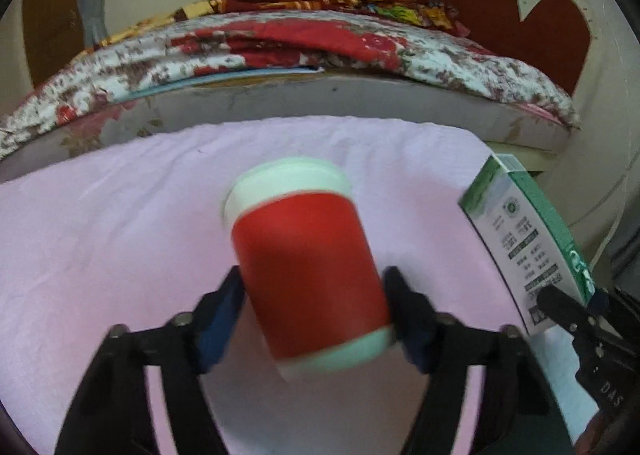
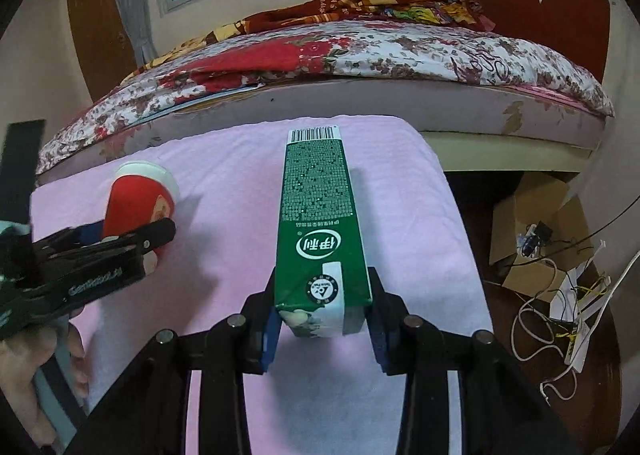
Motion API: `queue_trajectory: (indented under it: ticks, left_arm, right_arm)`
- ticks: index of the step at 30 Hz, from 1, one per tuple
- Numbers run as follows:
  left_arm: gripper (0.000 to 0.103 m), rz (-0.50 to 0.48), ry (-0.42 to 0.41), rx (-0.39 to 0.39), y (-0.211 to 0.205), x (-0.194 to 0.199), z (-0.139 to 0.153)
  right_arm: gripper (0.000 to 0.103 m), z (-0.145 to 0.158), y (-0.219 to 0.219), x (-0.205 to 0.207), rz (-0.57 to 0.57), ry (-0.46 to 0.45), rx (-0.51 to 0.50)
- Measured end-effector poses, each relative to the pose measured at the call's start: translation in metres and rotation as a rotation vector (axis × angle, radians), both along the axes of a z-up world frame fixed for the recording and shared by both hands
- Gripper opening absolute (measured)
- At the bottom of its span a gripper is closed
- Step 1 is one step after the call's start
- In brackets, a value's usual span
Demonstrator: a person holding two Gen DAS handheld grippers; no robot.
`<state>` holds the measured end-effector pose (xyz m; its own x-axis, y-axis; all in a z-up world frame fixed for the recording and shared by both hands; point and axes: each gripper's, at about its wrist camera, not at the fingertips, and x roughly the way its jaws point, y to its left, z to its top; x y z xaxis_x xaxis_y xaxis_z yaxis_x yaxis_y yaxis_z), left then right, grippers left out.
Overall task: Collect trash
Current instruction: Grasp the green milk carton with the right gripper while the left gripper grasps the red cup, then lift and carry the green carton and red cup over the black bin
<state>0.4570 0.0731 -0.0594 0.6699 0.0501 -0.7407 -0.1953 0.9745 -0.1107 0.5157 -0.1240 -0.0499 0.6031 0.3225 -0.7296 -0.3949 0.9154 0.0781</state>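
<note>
Big floral bed (image 2: 360, 55) behind, pink-covered bench (image 1: 120, 235) up front. Green milk carton (image 2: 320, 231) clamped at its near end by right tool (image 2: 322, 319), above the pink cloth. Red paper cup (image 1: 304, 275), tilted, squeezed in left tool (image 1: 314, 307).

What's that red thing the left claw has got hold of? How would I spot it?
Find the pink cloth spread before the flowery bed. Over it the left gripper clamps a red cup with a pale lid. Its neighbour, the green carton, is tall and boxy; the cup is round.
</note>
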Motion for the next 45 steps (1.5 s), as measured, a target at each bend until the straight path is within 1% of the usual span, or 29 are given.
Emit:
queue_trajectory:
  ticks: [2,5,9,14,17,21,27,33,38,45]
  left_arm:
    - [0.054,-0.03,-0.005,0.001,0.002,-0.01,0.001]
    - [0.052,-0.083,-0.033,0.027,-0.002,-0.033,0.005]
    - [0.052,-0.119,-0.068,0.005,-0.007,-0.062,0.014]
    - [0.052,-0.164,-0.111,0.02,-0.02,-0.099,0.03]
    - [0.052,-0.189,-0.123,0.021,-0.032,-0.123,0.035]
    - [0.052,-0.204,-0.121,0.019,-0.042,-0.147,0.035]
    - [0.052,-0.22,-0.122,0.005,-0.045,-0.178,0.042]
    - [0.052,-0.25,-0.152,0.035,-0.055,-0.212,0.058]
    - [0.052,-0.263,-0.165,0.008,-0.056,-0.238,0.065]
    - [0.052,-0.289,-0.192,0.001,-0.063,-0.268,0.075]
  right_arm:
    - [0.04,0.001,0.0,-0.008,0.014,-0.008,-0.022]
    - [0.039,0.004,-0.003,-0.022,0.023,-0.026,-0.04]
    - [0.039,0.012,-0.01,-0.044,0.027,-0.046,-0.036]
    - [0.039,0.028,-0.024,-0.085,0.032,-0.07,-0.011]
    - [0.039,0.036,-0.031,-0.111,0.033,-0.085,-0.008]
    - [0.039,0.046,-0.037,-0.145,0.031,-0.102,-0.011]
    - [0.039,0.063,-0.048,-0.193,0.019,-0.128,-0.014]
    - [0.039,0.08,-0.057,-0.232,0.011,-0.155,0.006]
    - [0.039,0.091,-0.061,-0.27,0.019,-0.176,0.024]
    - [0.039,0.103,-0.07,-0.32,0.03,-0.206,0.036]
